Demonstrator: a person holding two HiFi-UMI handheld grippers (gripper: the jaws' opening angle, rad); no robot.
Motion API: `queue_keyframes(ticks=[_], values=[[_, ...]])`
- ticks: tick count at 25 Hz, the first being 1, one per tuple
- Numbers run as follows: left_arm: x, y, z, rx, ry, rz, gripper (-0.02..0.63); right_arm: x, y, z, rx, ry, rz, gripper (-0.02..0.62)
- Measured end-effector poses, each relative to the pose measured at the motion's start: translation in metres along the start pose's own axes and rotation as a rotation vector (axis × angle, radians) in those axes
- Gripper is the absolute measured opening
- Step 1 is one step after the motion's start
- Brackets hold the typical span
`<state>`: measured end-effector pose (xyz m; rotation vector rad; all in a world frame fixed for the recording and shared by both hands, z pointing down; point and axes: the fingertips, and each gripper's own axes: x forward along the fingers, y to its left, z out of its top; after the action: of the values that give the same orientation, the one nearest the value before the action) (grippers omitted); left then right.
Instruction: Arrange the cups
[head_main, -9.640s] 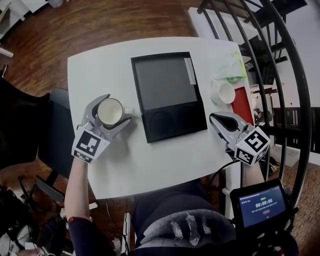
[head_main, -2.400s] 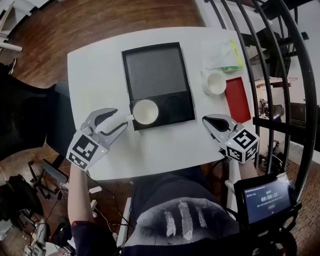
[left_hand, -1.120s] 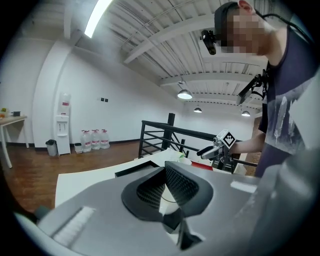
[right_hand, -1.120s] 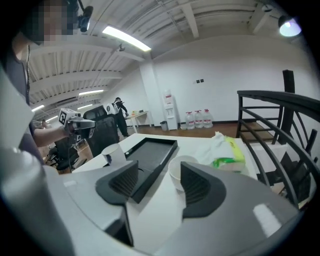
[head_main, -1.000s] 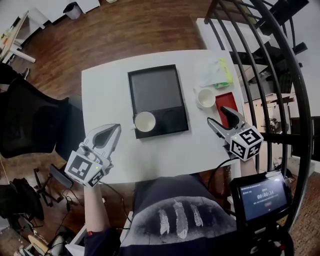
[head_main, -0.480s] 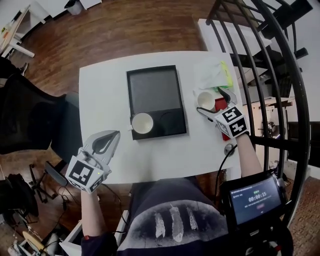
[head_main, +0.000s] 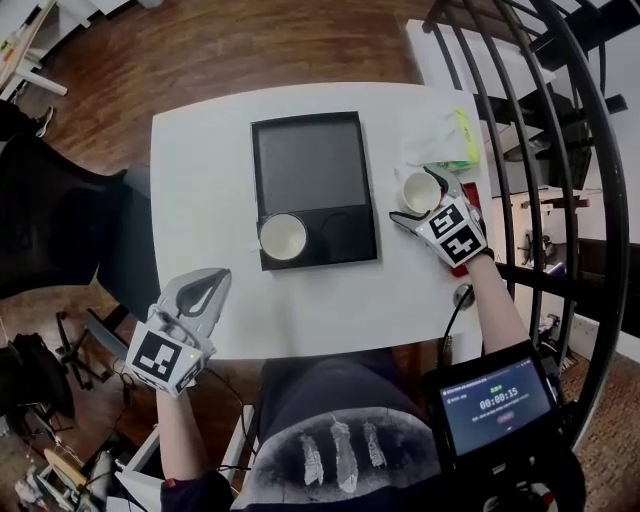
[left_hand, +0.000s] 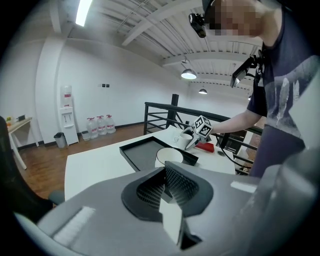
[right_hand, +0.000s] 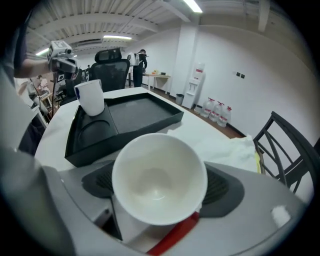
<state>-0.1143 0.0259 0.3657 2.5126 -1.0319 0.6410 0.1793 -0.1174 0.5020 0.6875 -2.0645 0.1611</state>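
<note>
Right gripper (head_main: 428, 198) just opened to full width, straddling cup (right_hand: 159, 180) at 3 o'clock of tray (head_main: 305, 160), unclamped; other cup (head_main: 283, 236) in tray's 7 o'clock well; left gripper (head_main: 218, 276) fully closed, empty.

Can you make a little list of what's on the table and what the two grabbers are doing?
table: white, holds a black tray
cup one: in the tray's left round hollow
cup two: on the table, right of the tray
right gripper: jaws have just been opening, now wide, cup two between them
left gripper: jaws shut, empty, by the table's near left corner
</note>
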Motion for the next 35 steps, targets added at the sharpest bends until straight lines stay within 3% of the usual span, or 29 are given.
queue_keyframes(ticks=[2, 16, 23, 30, 35], values=[[-0.001, -0.003, -0.003, 0.001, 0.008, -0.001, 0.015, 0.0, 0.0, -0.003, -0.004, 0.003, 0.005, 0.445], [-0.004, -0.002, -0.007, 0.01, 0.012, 0.009, 0.015, -0.005, -0.002, 0.002, 0.076, -0.095, 0.025, 0.433], [-0.004, 0.0, -0.006, 0.008, 0.012, 0.025, 0.015, -0.035, -0.02, 0.028, 0.165, -0.268, 0.023, 0.433], [-0.004, 0.0, -0.004, 0.048, -0.004, 0.015, 0.015, -0.108, 0.001, 0.109, 0.005, -0.444, 0.083, 0.433], [-0.004, -0.005, -0.003, 0.028, -0.019, 0.017, 0.015, -0.125, 0.05, 0.137, -0.174, -0.425, 0.178, 0.433]])
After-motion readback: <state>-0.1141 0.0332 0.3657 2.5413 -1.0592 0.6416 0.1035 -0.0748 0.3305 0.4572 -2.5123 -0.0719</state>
